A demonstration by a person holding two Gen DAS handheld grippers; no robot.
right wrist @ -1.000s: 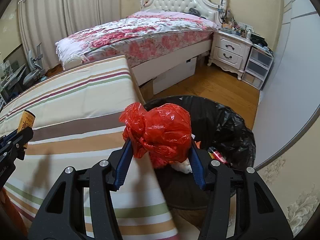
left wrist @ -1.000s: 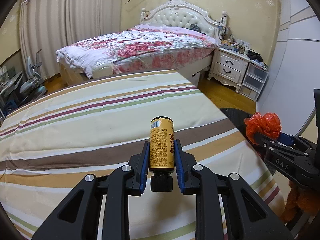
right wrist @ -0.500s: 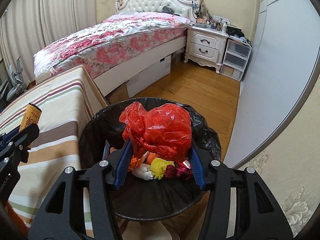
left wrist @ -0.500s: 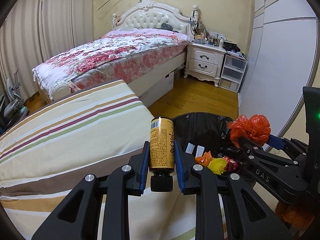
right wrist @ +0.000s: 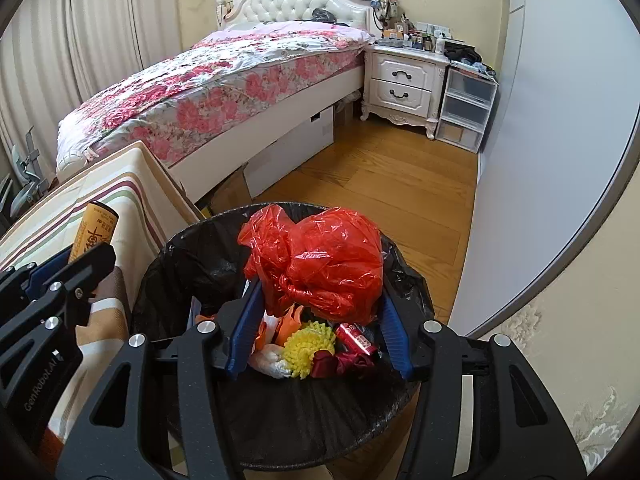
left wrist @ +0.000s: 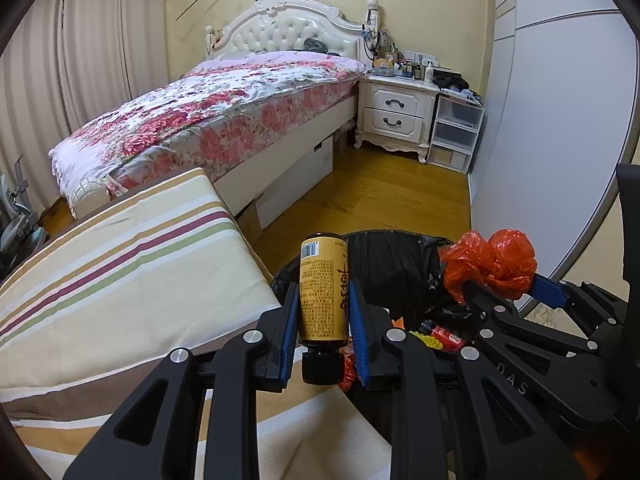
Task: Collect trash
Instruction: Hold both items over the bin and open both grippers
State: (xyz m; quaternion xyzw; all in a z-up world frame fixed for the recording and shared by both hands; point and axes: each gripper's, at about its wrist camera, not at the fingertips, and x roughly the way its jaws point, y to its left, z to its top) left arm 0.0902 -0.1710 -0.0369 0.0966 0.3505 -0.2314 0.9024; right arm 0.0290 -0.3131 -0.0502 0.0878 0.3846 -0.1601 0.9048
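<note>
Left gripper (left wrist: 323,308) fingers clamp the stiff, slick yellow bottle (left wrist: 323,288) mid-body, right gripper (right wrist: 318,312) fingers squeeze the soft, light red bag (right wrist: 316,264) w/ loose hold over bin (right wrist: 208,256).

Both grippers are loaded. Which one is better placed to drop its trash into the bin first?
Right. The right gripper holds the red bag directly over the bin. The left gripper holds the bottle near the bin's rim, beside the striped bedding.
</note>
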